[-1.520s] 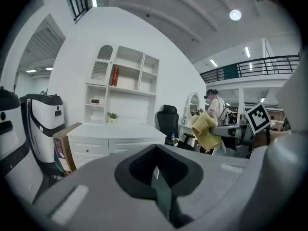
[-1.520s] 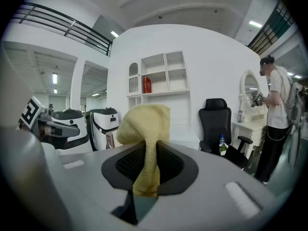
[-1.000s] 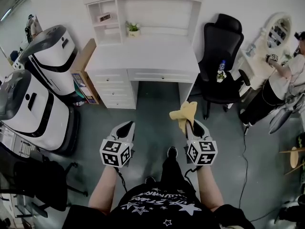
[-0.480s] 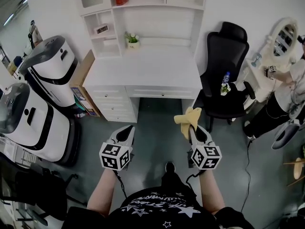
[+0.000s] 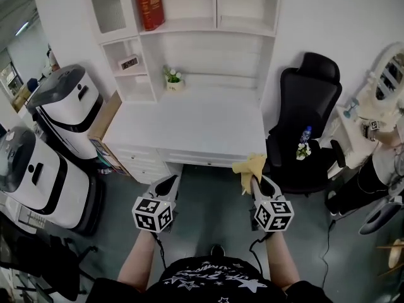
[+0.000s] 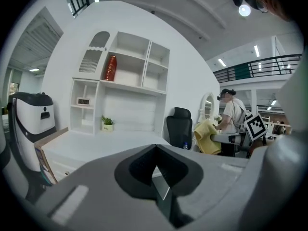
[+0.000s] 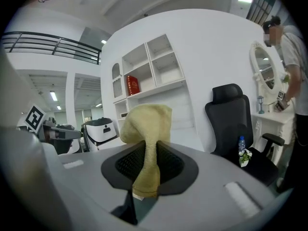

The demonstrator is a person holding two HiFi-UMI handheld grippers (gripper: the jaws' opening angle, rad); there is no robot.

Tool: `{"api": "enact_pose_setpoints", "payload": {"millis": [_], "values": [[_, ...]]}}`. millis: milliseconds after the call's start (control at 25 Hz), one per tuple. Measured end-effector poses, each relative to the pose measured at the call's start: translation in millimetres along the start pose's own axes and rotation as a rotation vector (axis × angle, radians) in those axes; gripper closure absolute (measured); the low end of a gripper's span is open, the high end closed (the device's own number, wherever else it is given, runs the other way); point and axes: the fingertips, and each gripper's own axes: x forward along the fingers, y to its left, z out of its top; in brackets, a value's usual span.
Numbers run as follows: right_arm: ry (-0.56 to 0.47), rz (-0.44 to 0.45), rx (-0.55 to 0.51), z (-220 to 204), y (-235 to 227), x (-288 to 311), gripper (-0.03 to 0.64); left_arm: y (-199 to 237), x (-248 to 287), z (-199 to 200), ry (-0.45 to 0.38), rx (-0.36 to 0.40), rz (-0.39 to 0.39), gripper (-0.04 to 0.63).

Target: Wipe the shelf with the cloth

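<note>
In front of the white tabletop (image 5: 189, 122), the right hand-held gripper (image 5: 254, 183) is clamped on the yellow cloth (image 5: 250, 166), which bunches up above the jaw tips with a tail hanging down between them. The cloth sits level with the tabletop's front edge and well apart from the shelf (image 5: 208, 25). The left hand-held gripper (image 5: 169, 180) has its jaws pressed together with nothing in them. Up on the shelf, a red book (image 5: 150, 5) stands upright in an open compartment, its gold lettering too small to read. A small clock (image 5: 129, 62) sits in the left cubby, digits unreadable. A potted plant (image 5: 172, 79) stands at the back of the tabletop. A bottle (image 5: 305, 135) rests on the black chair (image 5: 312, 87).
</note>
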Motion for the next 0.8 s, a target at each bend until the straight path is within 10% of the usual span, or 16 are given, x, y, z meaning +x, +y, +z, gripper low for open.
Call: {"api": "enact_pose_setpoints", "payload": {"millis": [440,800], "values": [[0.024,0.081,0.043,28,-26,92,0.525,18,94,39,0.034,0.017,0.044,0.594],[-0.021,-0.019,0.041,85,-61,173,0.525,82,192,92,0.056,0.082,0.059,0.595]]}}
